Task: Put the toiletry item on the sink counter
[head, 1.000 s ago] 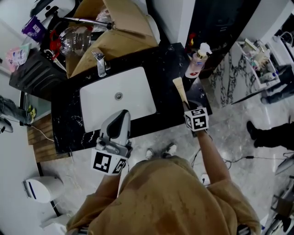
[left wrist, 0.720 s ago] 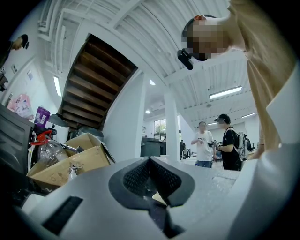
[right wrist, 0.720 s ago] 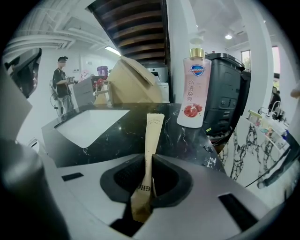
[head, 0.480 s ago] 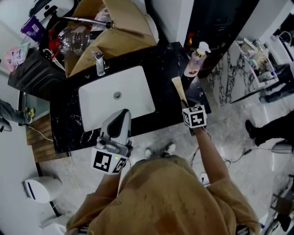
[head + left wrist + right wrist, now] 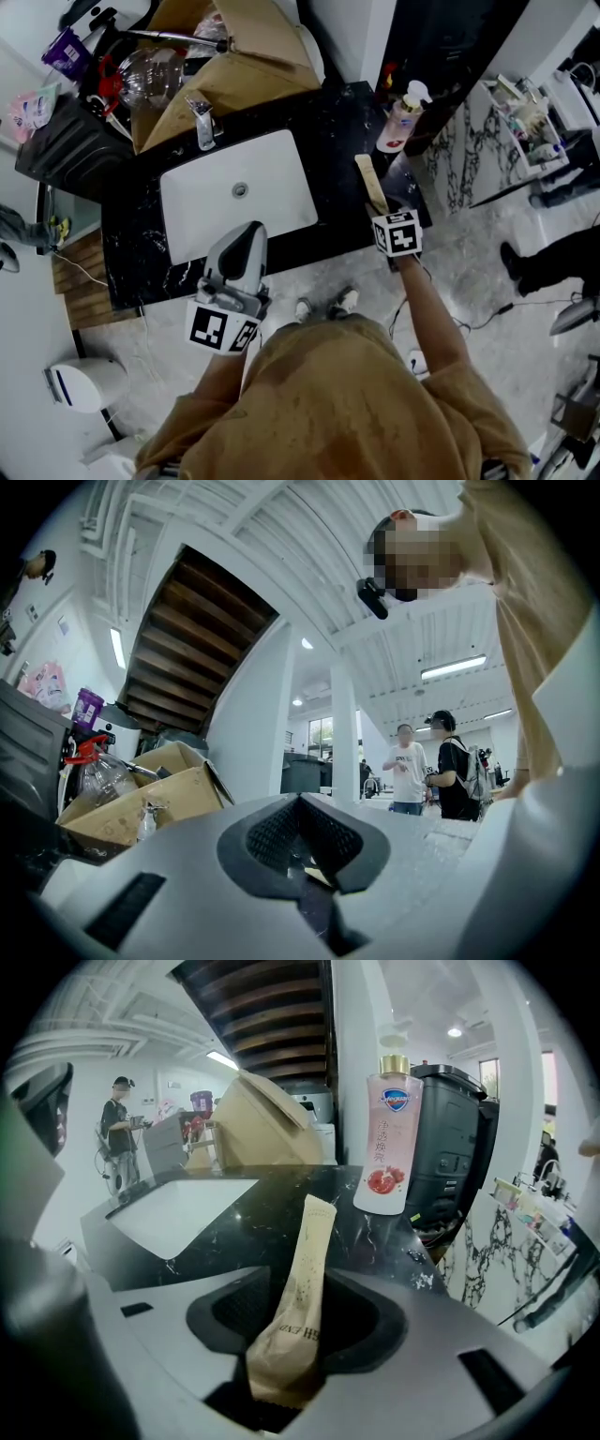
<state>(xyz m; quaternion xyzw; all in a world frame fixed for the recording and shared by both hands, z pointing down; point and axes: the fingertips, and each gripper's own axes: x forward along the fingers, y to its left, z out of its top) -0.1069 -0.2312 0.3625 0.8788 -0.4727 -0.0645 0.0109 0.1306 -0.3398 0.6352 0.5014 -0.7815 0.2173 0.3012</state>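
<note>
R gripper (image 5: 381, 208) is sitting centre-right in the head view, tilting down onto the black counter (image 5: 141, 246), marker cube facing the cam. Its jaws have just been opening and are now standing apart w/ the tan sachet (image 5: 369, 178) btw them. In the right gripper view the sachet (image 5: 305, 1279) is running from bottom centre up to mid-frame, w/ gaps showing on both sides, so the pads aren't pressing it: it's released. Its far end is lying on the counter, just right of the white sink basin (image 5: 272, 202). Its near end is sitting in the jaw gap, and I can't tell if that end is touching the stone.

L gripper (image 5: 246, 236) is hanging lower centre-left in the head view, over the front edge of the basin. In the left gripper view its jaws (image 5: 305, 841) are meeting in a closed V, clenched on nothing.

A pink soap bottle (image 5: 401, 117) w/ a pump is standing upright at the counter's upper-right corner, near the sachet tip but apart from it. In the right gripper view it's showing upper centre. The faucet (image 5: 203, 127) is standing above the basin, and a cardboard box (image 5: 234, 75) is filling the top centre beyond it. Two people (image 5: 408, 771) are standing at mid-right, far off, in the left gripper view.
</note>
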